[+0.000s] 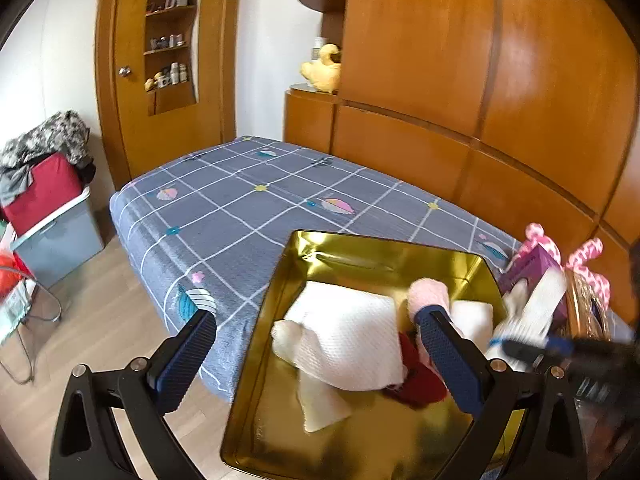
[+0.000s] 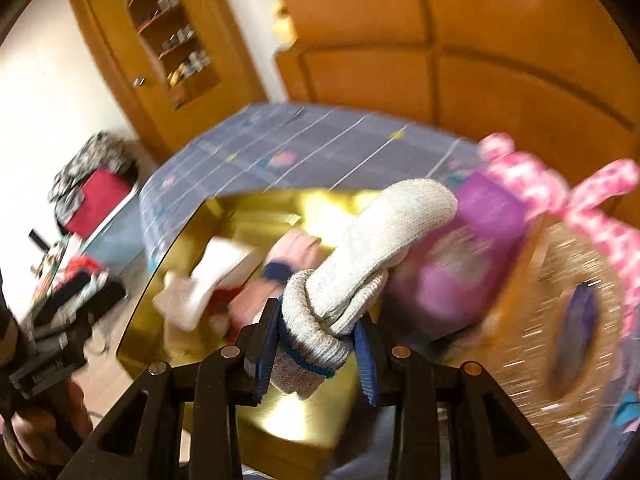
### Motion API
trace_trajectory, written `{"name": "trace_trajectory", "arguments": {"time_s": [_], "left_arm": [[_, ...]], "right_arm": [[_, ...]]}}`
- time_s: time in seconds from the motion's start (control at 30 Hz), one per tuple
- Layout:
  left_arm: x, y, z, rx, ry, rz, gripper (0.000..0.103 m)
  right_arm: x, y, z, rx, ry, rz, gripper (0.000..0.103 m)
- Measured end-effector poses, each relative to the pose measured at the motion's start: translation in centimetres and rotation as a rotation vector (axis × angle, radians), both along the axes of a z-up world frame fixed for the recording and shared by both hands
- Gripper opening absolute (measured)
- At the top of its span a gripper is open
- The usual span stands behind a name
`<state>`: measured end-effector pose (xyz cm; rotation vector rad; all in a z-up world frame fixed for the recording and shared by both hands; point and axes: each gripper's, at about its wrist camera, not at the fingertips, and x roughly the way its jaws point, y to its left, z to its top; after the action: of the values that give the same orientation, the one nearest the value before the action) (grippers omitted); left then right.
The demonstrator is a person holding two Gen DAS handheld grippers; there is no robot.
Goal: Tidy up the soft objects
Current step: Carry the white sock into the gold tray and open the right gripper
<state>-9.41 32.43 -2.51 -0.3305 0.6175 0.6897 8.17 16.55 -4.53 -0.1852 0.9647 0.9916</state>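
The bed [image 1: 248, 200] fills the view, gold tray [image 1: 360, 432] on its near edge at six o'clock, already carrying a white cloth [image 1: 352, 340], a pink piece [image 1: 430, 294] and something red [image 1: 420, 390]. Right hand-held gripper [image 2: 316, 356] is clenched on a knotted grey-white glove [image 2: 372, 260], hanging over the tray. The grip is only on the cuff, so a fast swing could shake it loose beside the tray. Left hand-held gripper [image 1: 316, 360] is spread wide, grasping nothing, over the tray's left rim

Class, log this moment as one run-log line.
right tool: shut on knotted grey knit sock | left tool: open, empty | shiny gold tray: beneath
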Motion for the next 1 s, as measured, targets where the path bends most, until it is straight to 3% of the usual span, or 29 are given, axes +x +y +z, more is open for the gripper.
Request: {"name": "trace_trajectory", "arguments": {"time_s": [0.27, 0.57, 0.8, 1.0], "left_arm": [[0.1, 0.4, -0.6, -0.004, 0.017, 0.009, 0.103], [0.5, -0.3, -1.0, -0.002, 0.034, -0.011, 0.103], [0.6, -0.9, -0.7, 0.012, 0.030, -0.032, 0.103], [0.7, -1.2, -0.6, 0.015, 0.029, -0.045, 0.103]], "right_arm": [[-3.1, 4.1, -3.5, -0.042, 0.085, 0.080, 0.037], [-3.0, 4.1, -5.1, -0.095, 0.087, 0.062, 0.048], [-3.0, 3.0, -5.0, -0.120, 0.049, 0.008, 0.065], [-3.2, 1.8, -3.6, -0.099, 0.011, -0.025, 0.068]]}}
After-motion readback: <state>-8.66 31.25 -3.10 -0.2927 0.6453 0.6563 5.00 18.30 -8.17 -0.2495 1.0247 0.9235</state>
